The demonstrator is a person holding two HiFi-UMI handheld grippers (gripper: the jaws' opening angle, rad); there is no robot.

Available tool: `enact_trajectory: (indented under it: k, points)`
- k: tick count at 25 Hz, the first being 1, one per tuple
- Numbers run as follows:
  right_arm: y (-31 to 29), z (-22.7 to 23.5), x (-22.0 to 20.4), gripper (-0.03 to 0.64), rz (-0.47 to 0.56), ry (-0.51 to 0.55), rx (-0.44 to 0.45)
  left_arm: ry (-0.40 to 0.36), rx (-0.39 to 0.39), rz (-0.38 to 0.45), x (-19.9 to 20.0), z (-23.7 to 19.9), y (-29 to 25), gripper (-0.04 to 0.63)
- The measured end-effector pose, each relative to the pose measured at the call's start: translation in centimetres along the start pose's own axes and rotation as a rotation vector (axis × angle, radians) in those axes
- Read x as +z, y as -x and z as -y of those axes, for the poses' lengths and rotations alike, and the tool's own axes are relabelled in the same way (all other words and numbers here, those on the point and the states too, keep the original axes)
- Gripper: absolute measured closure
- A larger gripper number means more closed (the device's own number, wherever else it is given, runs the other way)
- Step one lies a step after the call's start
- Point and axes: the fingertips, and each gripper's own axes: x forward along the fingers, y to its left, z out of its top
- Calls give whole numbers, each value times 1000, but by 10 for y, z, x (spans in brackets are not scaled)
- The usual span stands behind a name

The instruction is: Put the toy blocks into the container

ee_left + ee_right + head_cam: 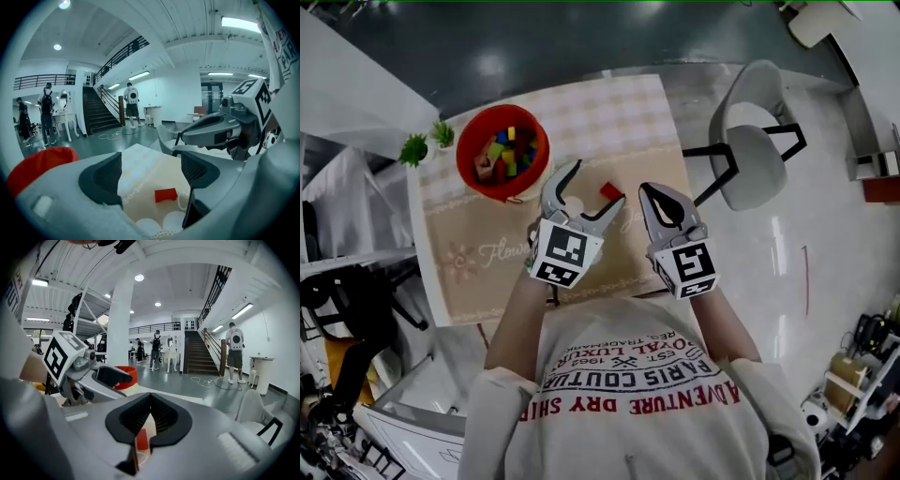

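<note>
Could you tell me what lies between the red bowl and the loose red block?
Head view: bare tablecloth, under a jaw of the open left gripper.

**Container.** A round red plastic bowl (467, 141) stands upright near the far left corner of a beige checked and flower-printed tablecloth (609, 122), with its mouth open upward.

**Contents.** Small toy blocks (508, 155) in yellow, green, blue and red lie in a loose heap on the bowl's bottom, below the rim. Their separate shapes are too small to make out.

**Loose block.** One small red rectangular block (611, 191) lies flat on the cloth outside the bowl. It is well apart from the bowl, to its right and slightly nearer the person. It lies alone and touches no other block.
</note>
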Motion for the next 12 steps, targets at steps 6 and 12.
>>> enact_trajectory:
  k: [6, 12]
  points:
    - [7, 24, -20, 617, -18, -6, 17, 23, -33, -177, -51, 24, -36, 184]
    - [11, 46, -36, 617, -40, -22, 23, 50, -48, -314, -91, 36, -61, 183]
